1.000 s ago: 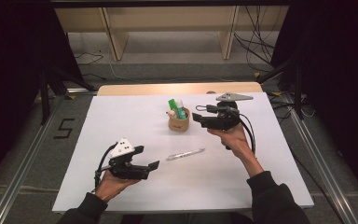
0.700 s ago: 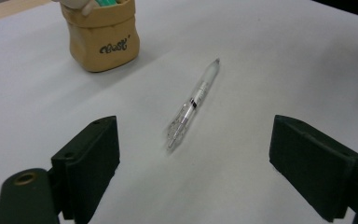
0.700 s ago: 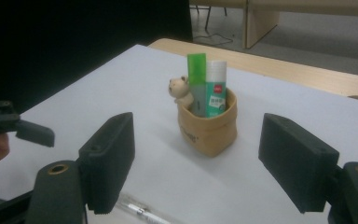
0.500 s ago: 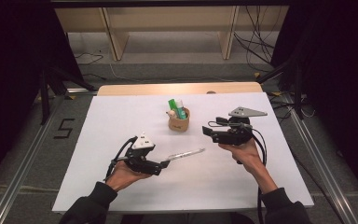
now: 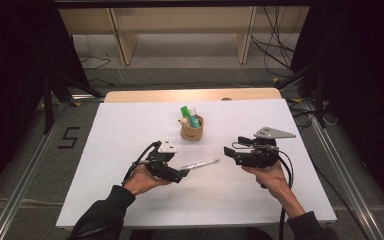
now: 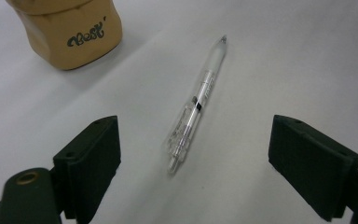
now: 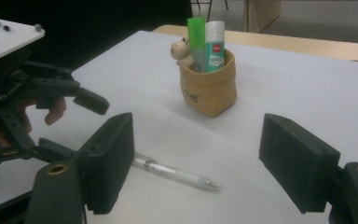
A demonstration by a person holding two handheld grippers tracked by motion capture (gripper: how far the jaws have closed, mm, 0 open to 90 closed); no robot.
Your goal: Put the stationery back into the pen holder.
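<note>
Both black two-jaw grippers sit low in the high view: the left gripper (image 5: 182, 174) is at lower centre-left with its jaws at the near end of a clear plastic ballpoint pen (image 5: 200, 164), and the right gripper (image 5: 230, 152) is at centre-right, jaws pointing left. The pen lies flat on the white table cover (image 5: 105, 150), just below a small tan paper-look pouch (image 5: 192, 131) holding a green stick, a white tube and a tiny figure. From up here the left jaw gap is too small to read. Bare wood tabletop peeks out along the far edge, with pale shelving, loose cables and a grey floor marked "5" at the left.

Left gripper view: jaws spread wide at the bottom corners, pen (image 6: 196, 103) lying diagonally between them, untouched. The pouch (image 6: 69, 31) is cut off at the upper left, "Best" printed on it.

Right gripper view: jaws released and wide apart too, nothing between them. The pen (image 7: 177, 173) runs along the lower middle, its near end hidden behind the left-hand jaw. The pouch (image 7: 208, 88) is at upper centre, the other gripper (image 7: 91, 100) at the left edge, partly cut off.
</note>
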